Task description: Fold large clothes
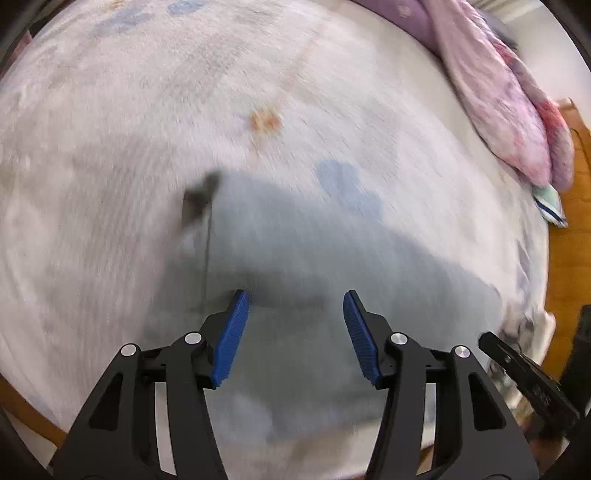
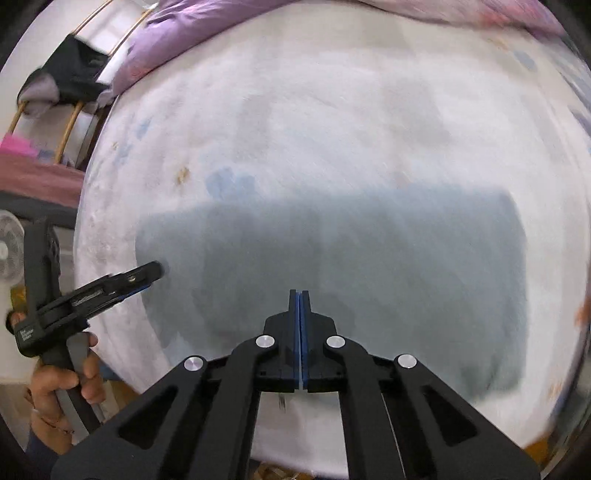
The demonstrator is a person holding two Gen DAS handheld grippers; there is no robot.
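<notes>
A grey-blue garment (image 1: 295, 266) lies flat on a white fleecy blanket (image 1: 147, 110), folded into a rough rectangle (image 2: 332, 266). A dark tag (image 1: 201, 195) shows at its far left corner. My left gripper (image 1: 295, 306) hovers over the garment with its blue pads wide apart and nothing between them. It also shows from the side in the right wrist view (image 2: 157, 271), at the garment's left edge. My right gripper (image 2: 299, 295) is shut with its pads together and empty, above the garment's near edge. Both views are motion-blurred.
A pink and purple quilt (image 1: 498, 92) is bunched along the far right of the bed. Its purple part (image 2: 192, 33) shows at the top of the right wrist view. A wooden floor (image 1: 569, 258) lies past the bed's right edge. A fan (image 2: 9, 251) and a rack stand at the left.
</notes>
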